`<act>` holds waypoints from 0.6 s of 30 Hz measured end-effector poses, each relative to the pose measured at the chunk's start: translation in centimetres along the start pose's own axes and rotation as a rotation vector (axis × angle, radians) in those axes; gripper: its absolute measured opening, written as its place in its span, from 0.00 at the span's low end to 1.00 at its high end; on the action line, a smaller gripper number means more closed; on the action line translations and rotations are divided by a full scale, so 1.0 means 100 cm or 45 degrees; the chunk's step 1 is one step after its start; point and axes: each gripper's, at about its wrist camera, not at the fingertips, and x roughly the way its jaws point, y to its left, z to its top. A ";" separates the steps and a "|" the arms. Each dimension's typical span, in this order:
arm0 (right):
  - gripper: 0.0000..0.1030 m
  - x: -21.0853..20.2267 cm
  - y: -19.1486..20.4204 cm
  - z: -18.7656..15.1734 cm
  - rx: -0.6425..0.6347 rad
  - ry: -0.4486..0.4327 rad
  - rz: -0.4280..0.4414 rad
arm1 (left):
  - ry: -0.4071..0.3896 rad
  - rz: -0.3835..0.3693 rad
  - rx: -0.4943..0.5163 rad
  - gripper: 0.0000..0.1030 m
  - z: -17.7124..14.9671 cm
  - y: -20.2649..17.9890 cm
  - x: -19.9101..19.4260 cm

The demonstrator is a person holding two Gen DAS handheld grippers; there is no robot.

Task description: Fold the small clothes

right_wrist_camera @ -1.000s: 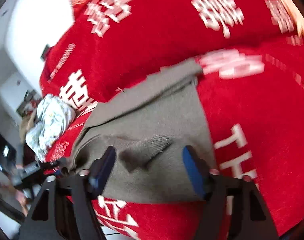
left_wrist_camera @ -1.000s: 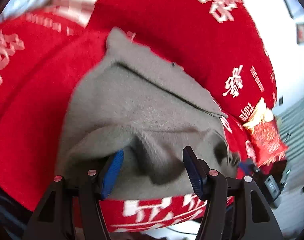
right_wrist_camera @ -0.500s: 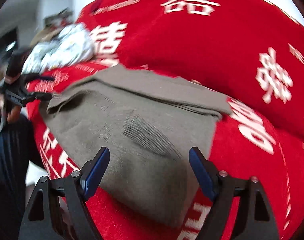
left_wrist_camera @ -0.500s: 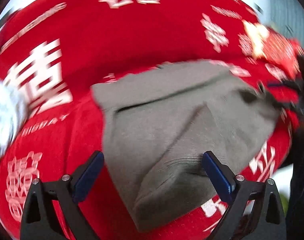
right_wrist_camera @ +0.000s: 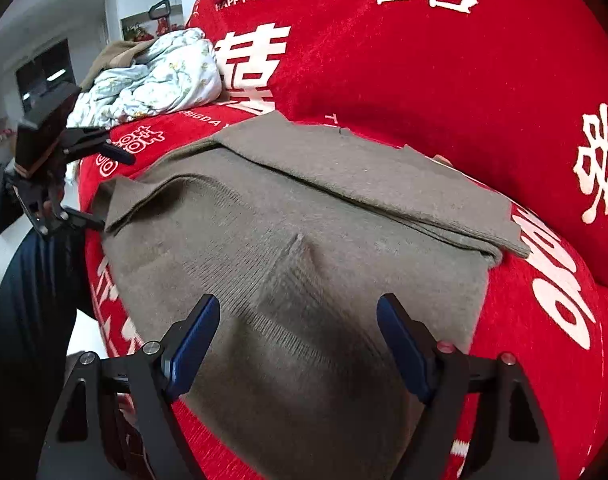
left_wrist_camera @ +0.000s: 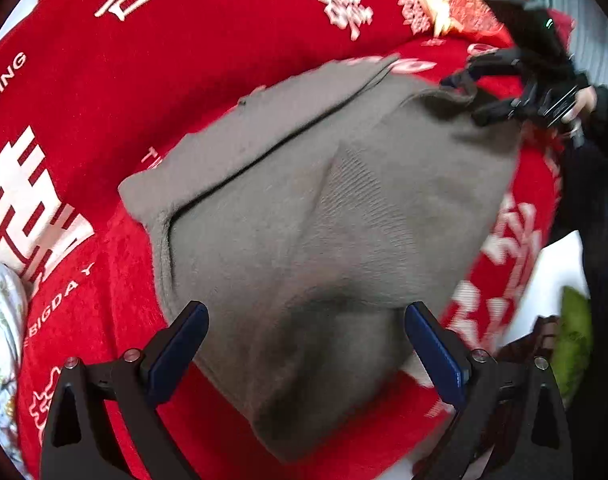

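The folded grey-brown knitted garment [right_wrist_camera: 304,240] is laid flat on the red cover with white characters [right_wrist_camera: 423,80], its far edge doubled over. Only the right wrist view shows a crumpled pale floral cloth [right_wrist_camera: 152,80] at far left; only the left wrist view shows a red-and-gold packet [left_wrist_camera: 455,4] at far right. The left gripper [left_wrist_camera: 304,340] is poised over the near edge, jaws spread, nothing held. The right gripper [right_wrist_camera: 298,340] is likewise released, above the garment.
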 end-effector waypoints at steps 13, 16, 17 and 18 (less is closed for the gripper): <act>0.20 -0.001 -0.040 0.009 0.317 -0.098 0.067 | -0.118 -0.275 -0.461 0.34 0.005 0.054 0.007; 0.20 0.007 -0.039 0.009 0.304 -0.064 0.053 | -0.026 -0.245 -0.507 0.74 -0.002 0.057 0.020; 0.20 0.009 -0.038 0.010 0.304 -0.054 0.057 | -0.010 -0.241 -0.526 0.86 -0.005 0.057 0.021; 0.20 0.011 -0.038 0.010 0.305 -0.040 0.061 | -0.022 -0.242 -0.517 0.86 -0.007 0.052 0.018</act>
